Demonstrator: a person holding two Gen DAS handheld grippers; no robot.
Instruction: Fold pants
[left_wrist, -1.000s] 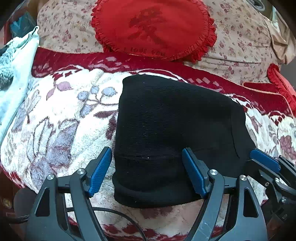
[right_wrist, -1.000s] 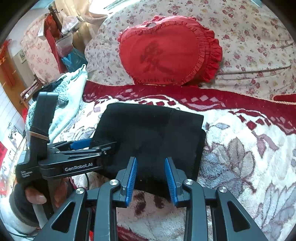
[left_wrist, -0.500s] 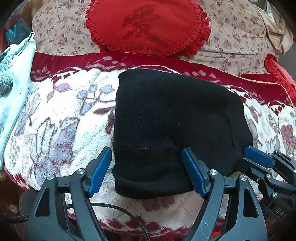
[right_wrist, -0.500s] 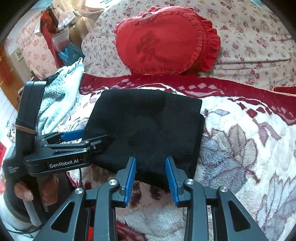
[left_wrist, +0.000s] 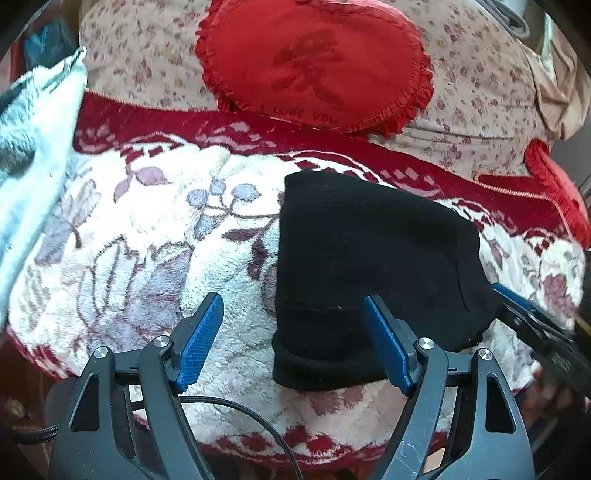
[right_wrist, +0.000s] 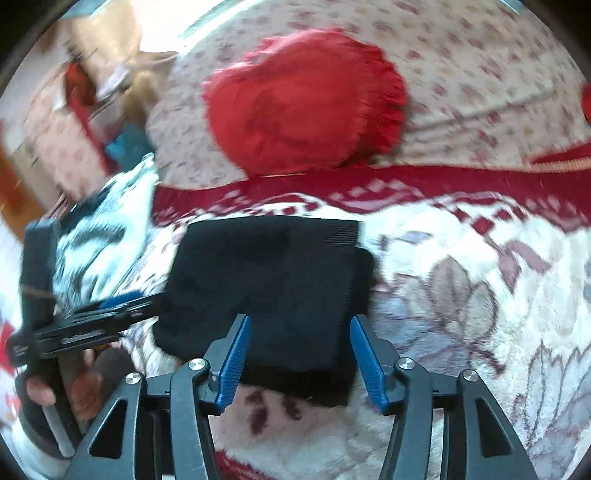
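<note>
The black pants (left_wrist: 373, 269) lie folded into a compact rectangle on the floral blanket (left_wrist: 155, 258); they also show in the right wrist view (right_wrist: 273, 280). My left gripper (left_wrist: 295, 343) is open and empty, its right finger over the pants' near left edge. My right gripper (right_wrist: 301, 358) is open and empty, straddling the pants' near edge. The right gripper's tip (left_wrist: 517, 302) shows at the pants' right corner, and the left gripper (right_wrist: 110, 314) shows at their left side.
A red round frilled cushion (left_wrist: 317, 62) leans on the floral sofa back (left_wrist: 480, 92). A pale blue towel (left_wrist: 33, 147) lies at the left. A second red cushion (left_wrist: 554, 195) sits at the right. The blanket's front edge (left_wrist: 295, 439) drops off close to me.
My right gripper has opened wide from a narrow gap. My left gripper has shifted left, so the pants now sit right of its centre. The right view is motion blurred.
</note>
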